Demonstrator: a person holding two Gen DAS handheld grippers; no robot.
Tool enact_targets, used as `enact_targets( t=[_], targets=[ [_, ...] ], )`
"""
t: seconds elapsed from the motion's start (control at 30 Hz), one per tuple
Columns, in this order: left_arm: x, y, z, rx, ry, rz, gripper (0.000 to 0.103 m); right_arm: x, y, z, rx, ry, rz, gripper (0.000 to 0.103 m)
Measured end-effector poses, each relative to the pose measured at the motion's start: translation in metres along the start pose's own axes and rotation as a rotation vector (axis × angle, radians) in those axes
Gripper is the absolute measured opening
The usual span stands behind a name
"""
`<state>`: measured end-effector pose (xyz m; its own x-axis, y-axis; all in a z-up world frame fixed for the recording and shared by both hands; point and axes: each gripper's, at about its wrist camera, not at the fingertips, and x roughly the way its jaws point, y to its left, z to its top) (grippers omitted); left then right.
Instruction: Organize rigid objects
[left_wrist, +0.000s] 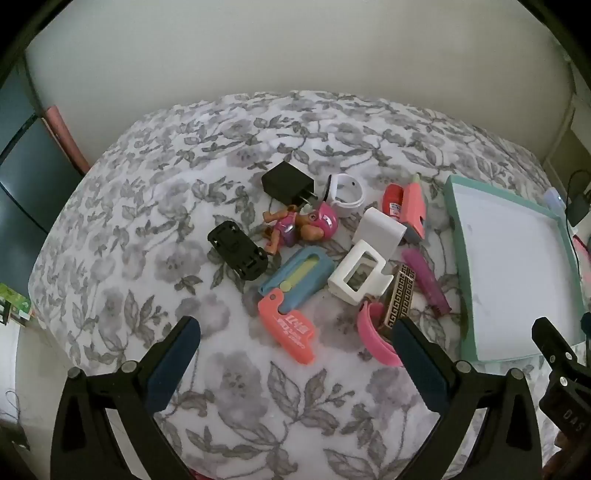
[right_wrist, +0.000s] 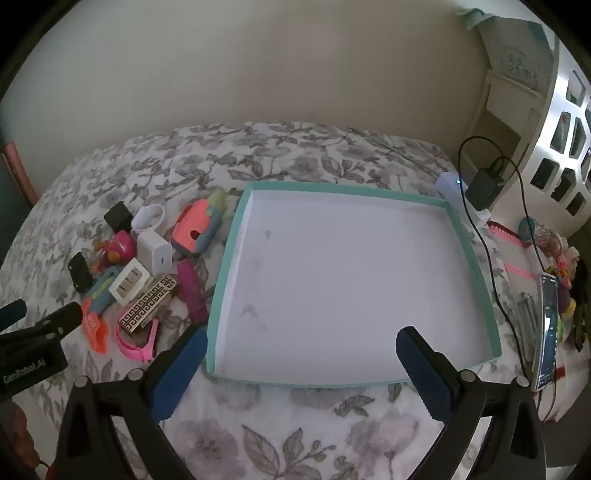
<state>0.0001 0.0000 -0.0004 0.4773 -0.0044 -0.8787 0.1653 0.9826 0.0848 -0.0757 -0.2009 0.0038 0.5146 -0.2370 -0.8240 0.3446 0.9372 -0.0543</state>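
The left hand-held gripper (left_wrist: 295, 332) hangs released, jaws wide, over bare bedspread (left_wrist: 147, 221) just short of the toy pile (left_wrist: 325, 258). The right hand-held gripper (right_wrist: 301, 343), likewise spread and holding nothing, straddles the near rim of the teal tray (right_wrist: 229, 258) (white floor bare), pile beside its left edge.

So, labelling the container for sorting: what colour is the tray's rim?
Teal-green rim around a white floor; the right wrist view shows it best.
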Motion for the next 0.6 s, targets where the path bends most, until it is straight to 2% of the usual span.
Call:
enact_targets(
  t=[0.23,0.6],
  targets=[
    [0.0022,-0.0002,0.0001,0.008,0.017,0.008,0.103,-0.0022,-0.002,0.0073,0.014,0.004,0.02,0.103],
    [0.006,0.0003,-0.0013,0.006,0.025,0.012,0.103,0.0042,-0.0023,-0.0002,0.009,0.022,0.014,0.103]
  ],
)
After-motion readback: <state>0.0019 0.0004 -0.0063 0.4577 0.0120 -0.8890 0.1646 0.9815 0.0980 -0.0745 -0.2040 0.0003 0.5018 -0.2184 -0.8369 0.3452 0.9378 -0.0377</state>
